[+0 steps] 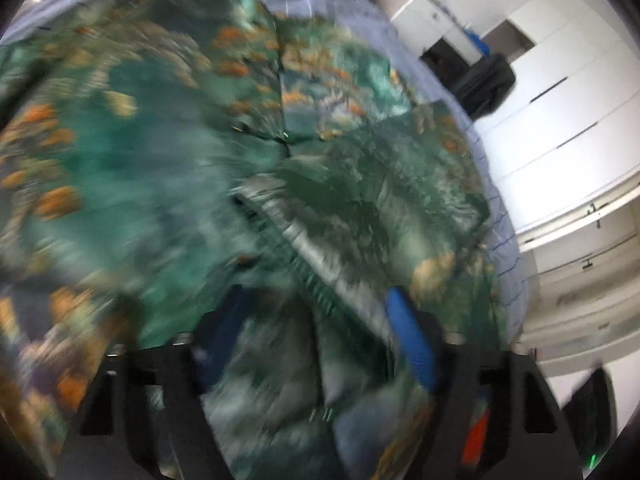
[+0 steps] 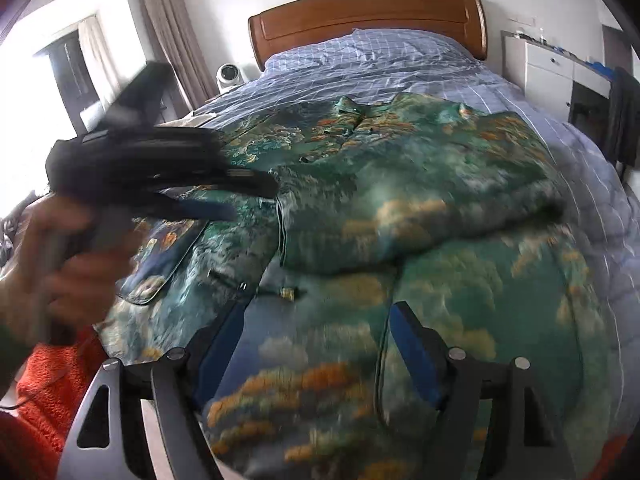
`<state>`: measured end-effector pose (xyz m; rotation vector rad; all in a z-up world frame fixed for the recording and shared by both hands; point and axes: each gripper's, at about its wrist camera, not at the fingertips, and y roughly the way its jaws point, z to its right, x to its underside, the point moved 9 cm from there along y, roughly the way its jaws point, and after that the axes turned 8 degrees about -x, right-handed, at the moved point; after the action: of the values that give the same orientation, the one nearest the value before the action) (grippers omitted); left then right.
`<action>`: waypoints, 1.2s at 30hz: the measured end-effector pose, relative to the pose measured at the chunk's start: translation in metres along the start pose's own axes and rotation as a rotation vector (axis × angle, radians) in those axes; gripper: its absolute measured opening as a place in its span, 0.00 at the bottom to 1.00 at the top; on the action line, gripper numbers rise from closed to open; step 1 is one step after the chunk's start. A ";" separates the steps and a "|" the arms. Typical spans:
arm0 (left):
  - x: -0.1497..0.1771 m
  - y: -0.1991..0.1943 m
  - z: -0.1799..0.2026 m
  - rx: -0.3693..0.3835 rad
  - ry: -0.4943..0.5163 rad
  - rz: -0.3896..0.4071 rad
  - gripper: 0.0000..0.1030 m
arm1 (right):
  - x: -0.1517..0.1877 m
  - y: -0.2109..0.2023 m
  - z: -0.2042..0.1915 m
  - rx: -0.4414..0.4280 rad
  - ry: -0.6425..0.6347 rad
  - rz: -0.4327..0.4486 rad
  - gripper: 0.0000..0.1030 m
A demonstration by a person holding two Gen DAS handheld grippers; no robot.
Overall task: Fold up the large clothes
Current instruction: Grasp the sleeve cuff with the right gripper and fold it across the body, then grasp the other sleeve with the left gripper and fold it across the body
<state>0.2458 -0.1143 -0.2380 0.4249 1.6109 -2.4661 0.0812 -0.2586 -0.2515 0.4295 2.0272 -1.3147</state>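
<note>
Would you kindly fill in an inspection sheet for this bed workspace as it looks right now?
Surface: bed with a pale blue checked quilt, rumpled near the wooden headboard.
Job's things: large green garment with orange and white print spread across the quilt, one part already folded over the middle.
Clutter: orange fuzzy fabric at the near left edge.
Grippers: left gripper hovers low over the garment, fabric between its blue pads, grip unclear through blur; right gripper open just above the cloth.
Cables: nothing seen.
Surroundings: white cabinets, small white round device beside the bed, curtained window.
</note>
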 end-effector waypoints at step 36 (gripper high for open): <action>-0.132 0.018 -0.134 -0.406 0.016 0.228 0.08 | -0.241 0.111 0.248 0.160 0.191 0.025 0.17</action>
<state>0.3949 -0.0014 -0.2615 0.5304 1.8904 -1.9150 0.4090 -0.4118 -0.2251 0.6743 2.0688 -1.4745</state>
